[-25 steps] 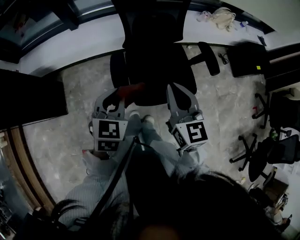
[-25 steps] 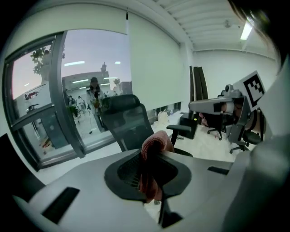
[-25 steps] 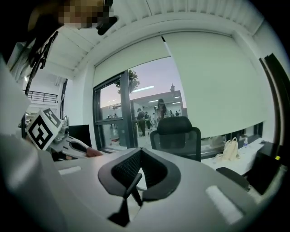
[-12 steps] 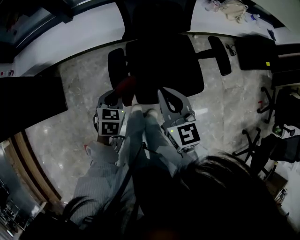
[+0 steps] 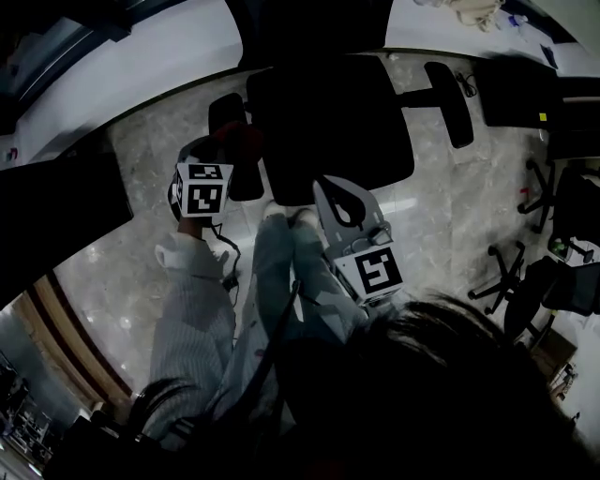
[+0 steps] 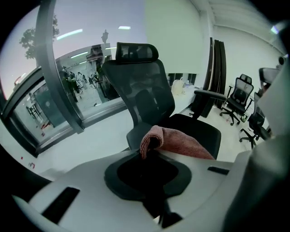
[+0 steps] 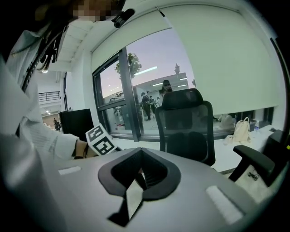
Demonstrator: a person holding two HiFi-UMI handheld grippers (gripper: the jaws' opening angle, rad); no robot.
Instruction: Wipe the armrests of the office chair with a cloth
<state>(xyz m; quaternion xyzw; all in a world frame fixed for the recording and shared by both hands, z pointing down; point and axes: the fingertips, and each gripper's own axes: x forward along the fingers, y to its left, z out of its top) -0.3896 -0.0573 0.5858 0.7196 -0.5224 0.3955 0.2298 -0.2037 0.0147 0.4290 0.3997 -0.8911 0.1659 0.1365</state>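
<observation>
A black office chair [image 5: 328,122] stands in front of me, with its left armrest [image 5: 228,112] and right armrest [image 5: 448,101] showing in the head view. My left gripper [image 5: 232,155] is shut on a pink cloth [image 5: 242,141] and holds it over the left armrest; I cannot tell whether they touch. In the left gripper view the cloth [image 6: 179,141] bulges out of the left gripper [image 6: 152,148], with the chair's seat [image 6: 199,129] just behind. My right gripper [image 5: 343,199] is shut on nothing near the seat's front edge. The right gripper [image 7: 139,177] faces the chair's backrest [image 7: 188,122].
My legs [image 5: 281,262] stand on the marble floor between the grippers. A dark cabinet [image 5: 56,202] is at the left. Other office chairs [image 5: 553,281] crowd the right side. A white window ledge [image 5: 141,66] runs behind the chair, with a bag [image 5: 473,11] on it.
My left gripper has moved forward and left with the cloth, from the seat's front corner onto the left armrest. The right gripper has barely moved.
</observation>
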